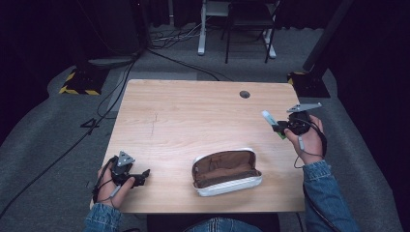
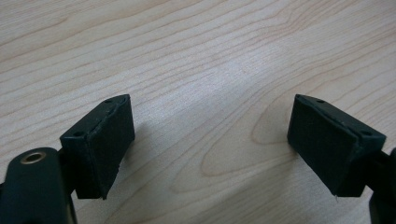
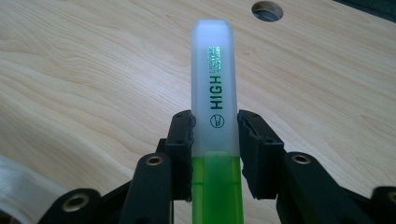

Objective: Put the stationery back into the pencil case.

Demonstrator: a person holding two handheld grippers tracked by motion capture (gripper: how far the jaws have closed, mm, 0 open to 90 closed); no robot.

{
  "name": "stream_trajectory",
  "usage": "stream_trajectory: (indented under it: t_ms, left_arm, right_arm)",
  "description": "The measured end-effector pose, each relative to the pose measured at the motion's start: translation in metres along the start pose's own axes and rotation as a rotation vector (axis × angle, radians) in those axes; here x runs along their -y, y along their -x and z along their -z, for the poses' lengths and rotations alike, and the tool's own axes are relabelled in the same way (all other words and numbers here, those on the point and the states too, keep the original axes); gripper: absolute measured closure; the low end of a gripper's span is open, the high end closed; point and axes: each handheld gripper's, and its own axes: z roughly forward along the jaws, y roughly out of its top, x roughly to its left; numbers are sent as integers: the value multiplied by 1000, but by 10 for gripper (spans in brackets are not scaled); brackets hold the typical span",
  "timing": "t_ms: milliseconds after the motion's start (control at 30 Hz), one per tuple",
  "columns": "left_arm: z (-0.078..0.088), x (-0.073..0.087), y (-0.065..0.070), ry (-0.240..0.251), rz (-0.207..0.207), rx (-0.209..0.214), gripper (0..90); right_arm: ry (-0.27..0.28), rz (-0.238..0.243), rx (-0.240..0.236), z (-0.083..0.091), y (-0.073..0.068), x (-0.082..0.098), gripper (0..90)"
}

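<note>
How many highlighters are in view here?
1: a green highlighter clamped between the right gripper fingers, at the table's right side. The open pencil case may hide more.

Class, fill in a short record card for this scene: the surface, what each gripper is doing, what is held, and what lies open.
Surface: light wooden table
Right gripper: shut on green highlighter with frosted white cap, above the table's right side
Left gripper: open, nothing between its jaws, near the table's left front corner
Open item: silver pencil case with brown lining, unzipped, near the front edge

Left tongs (image 1: 145, 173) gaping, low at near edge; right tongs (image 1: 276, 126) clamped, seemingly raised.
</note>
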Motion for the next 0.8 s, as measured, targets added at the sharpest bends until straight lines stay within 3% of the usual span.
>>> stream_trajectory:
  t_ms: [800]
  left_arm:
    - [-1, -1, 0, 2, 3, 2, 148]
  right_arm:
    - [11, 110, -130, 31, -54, -21, 669]
